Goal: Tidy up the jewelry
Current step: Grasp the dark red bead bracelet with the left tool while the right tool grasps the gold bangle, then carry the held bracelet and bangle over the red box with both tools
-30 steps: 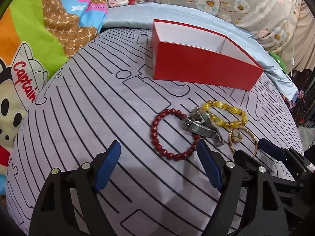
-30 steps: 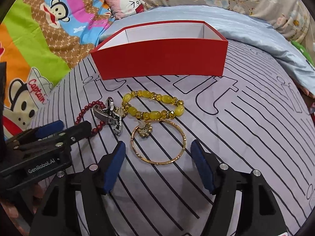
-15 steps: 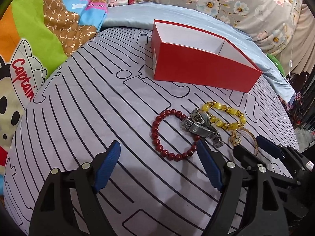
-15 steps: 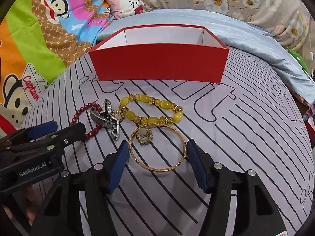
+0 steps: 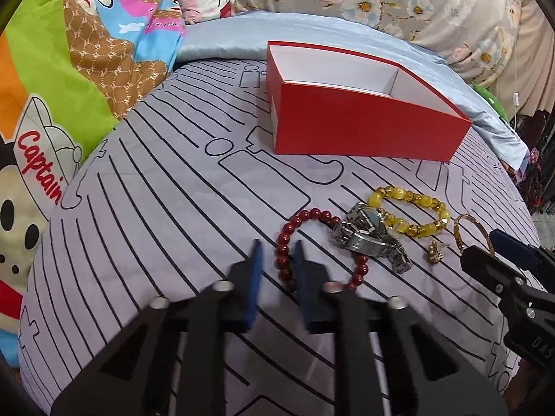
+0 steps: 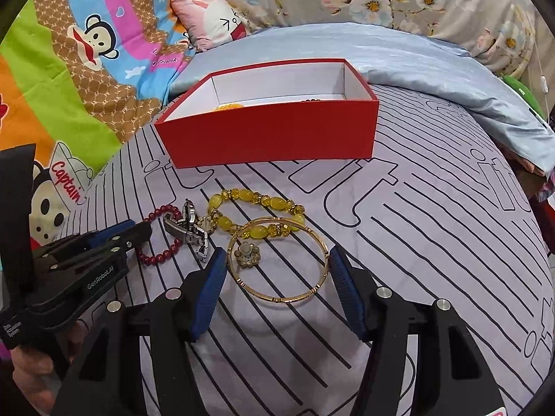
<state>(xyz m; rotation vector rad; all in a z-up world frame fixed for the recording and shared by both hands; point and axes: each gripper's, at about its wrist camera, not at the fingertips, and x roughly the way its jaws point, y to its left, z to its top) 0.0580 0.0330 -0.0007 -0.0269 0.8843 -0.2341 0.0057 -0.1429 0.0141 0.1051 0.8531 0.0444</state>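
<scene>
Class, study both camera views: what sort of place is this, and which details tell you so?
Most likely a bedroom, with the work done on a bed. A striped sheet covers the soft surface, a cartoon quilt and small pillow lie behind, and floral fabric hangs at the back.

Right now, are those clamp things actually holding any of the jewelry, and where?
The left gripper is shut on the red bead bracelet, pinching its near-left beads. The right gripper holds nothing; its fingers straddle the gold bangle.
</scene>
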